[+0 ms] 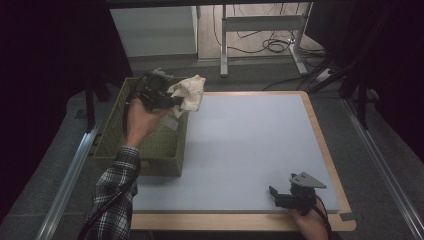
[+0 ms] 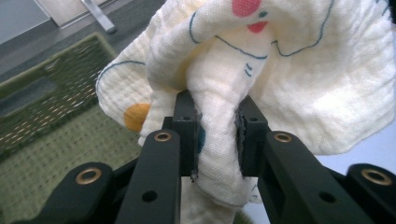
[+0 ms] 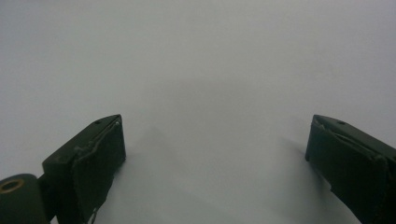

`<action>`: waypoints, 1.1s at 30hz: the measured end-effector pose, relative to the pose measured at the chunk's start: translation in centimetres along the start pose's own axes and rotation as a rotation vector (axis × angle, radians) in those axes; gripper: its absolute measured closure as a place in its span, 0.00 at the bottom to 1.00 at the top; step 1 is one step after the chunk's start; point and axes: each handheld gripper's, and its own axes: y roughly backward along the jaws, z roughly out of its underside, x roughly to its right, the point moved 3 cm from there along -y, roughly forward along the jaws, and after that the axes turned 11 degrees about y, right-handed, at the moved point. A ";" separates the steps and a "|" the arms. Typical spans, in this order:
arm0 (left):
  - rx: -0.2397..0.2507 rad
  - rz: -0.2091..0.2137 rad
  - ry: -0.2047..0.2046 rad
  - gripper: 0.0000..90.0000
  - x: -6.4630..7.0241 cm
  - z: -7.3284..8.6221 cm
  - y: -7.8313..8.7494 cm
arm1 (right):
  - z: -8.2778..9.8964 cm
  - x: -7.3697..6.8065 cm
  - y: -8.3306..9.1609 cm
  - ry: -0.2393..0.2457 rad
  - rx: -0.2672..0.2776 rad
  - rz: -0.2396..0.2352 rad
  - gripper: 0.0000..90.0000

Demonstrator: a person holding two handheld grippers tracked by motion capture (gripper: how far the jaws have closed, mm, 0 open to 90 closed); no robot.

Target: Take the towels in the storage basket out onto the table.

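A cream cloth (image 1: 189,93) with blue outlines and red and orange spots hangs bunched in my left gripper (image 1: 172,102), above the right rim of a green woven basket (image 1: 113,135). In the left gripper view the cloth (image 2: 299,70) is pinched between the two black pads, and the left gripper (image 2: 218,135) is shut on a fold of it. My right gripper (image 1: 280,196) rests near the front right corner of the pale blue mat (image 1: 250,145). In the right gripper view its jaws stand wide apart, and the right gripper (image 3: 215,154) has nothing between them.
The basket sits at the table's left edge, over the mat's left side. A wooden table border (image 1: 330,165) frames the mat. Beyond the table are metal table legs (image 1: 224,45) and cables (image 1: 272,45) on the floor. Metal rails (image 1: 70,175) run along both sides.
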 end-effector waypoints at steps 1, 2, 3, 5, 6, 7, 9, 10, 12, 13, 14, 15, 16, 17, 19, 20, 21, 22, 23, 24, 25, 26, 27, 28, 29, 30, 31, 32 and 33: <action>0.002 0.003 -0.002 0.83 0.2 -0.1 -0.1 | 0.0 0.0 0.0 0.000 0.000 0.000 0.06; 0.001 0.007 -0.006 0.83 0.5 -0.2 -0.3 | 0.0 0.0 0.0 0.003 -0.001 -0.001 0.06; 0.001 0.007 -0.006 0.83 0.5 -0.2 -0.3 | 0.0 0.0 0.0 0.003 -0.001 -0.001 0.06; -0.002 0.017 -0.021 0.83 1.5 -0.7 -0.9 | 0.0 0.0 0.0 0.004 0.000 -0.001 0.06; -0.001 0.021 -0.023 0.83 1.7 -0.8 -1.1 | 0.0 0.0 0.0 0.002 -0.001 -0.002 0.06; -0.001 0.021 -0.023 0.83 1.7 -0.8 -1.1 | 0.0 0.0 0.0 0.002 -0.001 -0.002 0.06; -0.006 0.033 -0.035 0.83 2.7 -1.1 -1.8 | 0.0 0.0 0.0 0.000 -0.001 -0.003 0.06; -0.007 0.037 -0.037 0.83 3.0 -1.2 -2.0 | 0.0 0.0 0.0 0.001 -0.001 -0.003 0.06; -0.012 0.044 -0.048 0.83 3.7 -1.4 -2.5 | 0.0 0.0 0.0 0.001 -0.001 -0.003 0.06; -0.013 0.049 -0.054 0.83 4.0 -1.5 -2.8 | 0.0 0.0 0.0 0.001 -0.001 -0.003 0.06; -0.014 0.052 -0.056 0.83 4.4 -1.6 -3.1 | 0.0 0.0 0.0 0.001 -0.001 -0.003 0.06; -0.014 0.052 -0.056 0.83 4.4 -1.6 -3.1 | 0.0 0.0 0.0 0.001 -0.001 -0.003 0.06; -0.020 0.065 -0.065 0.83 5.1 -1.8 -3.6 | 0.0 0.0 0.0 0.001 -0.001 -0.003 0.06; -0.021 0.069 -0.071 0.83 5.5 -1.9 -3.9 | 0.0 0.0 0.0 0.001 -0.001 -0.003 0.06; -0.023 0.076 -0.080 0.83 6.1 -2.1 -4.3 | 0.0 0.0 0.0 0.001 -0.001 -0.003 0.06; -0.026 0.081 -0.084 0.83 6.4 -2.1 -4.6 | 0.0 0.0 0.0 0.001 -0.001 -0.003 0.06; -0.027 0.086 -0.088 0.83 6.7 -2.2 -4.8 | 0.0 0.0 0.0 0.001 -0.001 -0.004 0.06; -0.031 0.091 -0.090 0.83 7.1 -2.3 -5.1 | 0.0 0.0 0.0 0.001 -0.001 -0.004 0.06; -0.034 0.094 -0.096 0.83 7.4 -2.4 -5.3 | 0.0 0.0 0.0 0.001 -0.001 -0.004 0.06; -0.035 0.097 -0.100 0.83 7.7 -2.4 -5.6 | 0.0 0.0 0.0 0.001 -0.001 -0.004 0.06; -0.038 0.103 -0.104 0.83 8.1 -2.5 -5.8 | 0.0 0.0 0.0 0.001 -0.001 -0.004 0.06; -0.040 0.108 -0.106 0.83 8.4 -2.5 -6.1 | 0.0 0.0 0.0 0.001 -0.001 -0.004 0.06; -0.040 0.108 -0.106 0.83 8.4 -2.5 -6.1 | 0.0 0.0 0.0 0.001 -0.001 -0.004 0.06; -0.049 0.114 -0.116 0.83 9.0 -2.5 -6.7 | 0.0 0.0 0.0 0.003 -0.001 -0.003 0.06; -0.055 0.117 -0.123 0.83 9.3 -2.5 -7.0 | 0.0 0.0 0.0 0.003 -0.001 -0.003 0.06; -0.058 0.122 -0.124 0.83 9.6 -2.4 -7.3 | 0.0 0.0 0.0 0.003 -0.001 -0.003 0.06; -0.065 0.125 -0.128 0.83 9.9 -2.4 -7.6 | 0.0 0.0 0.0 0.003 0.000 -0.003 0.06; -0.070 0.127 -0.135 0.83 10.1 -2.3 -8.0 | 0.0 0.0 0.0 0.001 -0.001 -0.004 0.06; -0.075 0.124 -0.139 0.83 10.4 -2.2 -8.3 | 0.0 0.0 0.0 0.002 -0.001 -0.004 0.06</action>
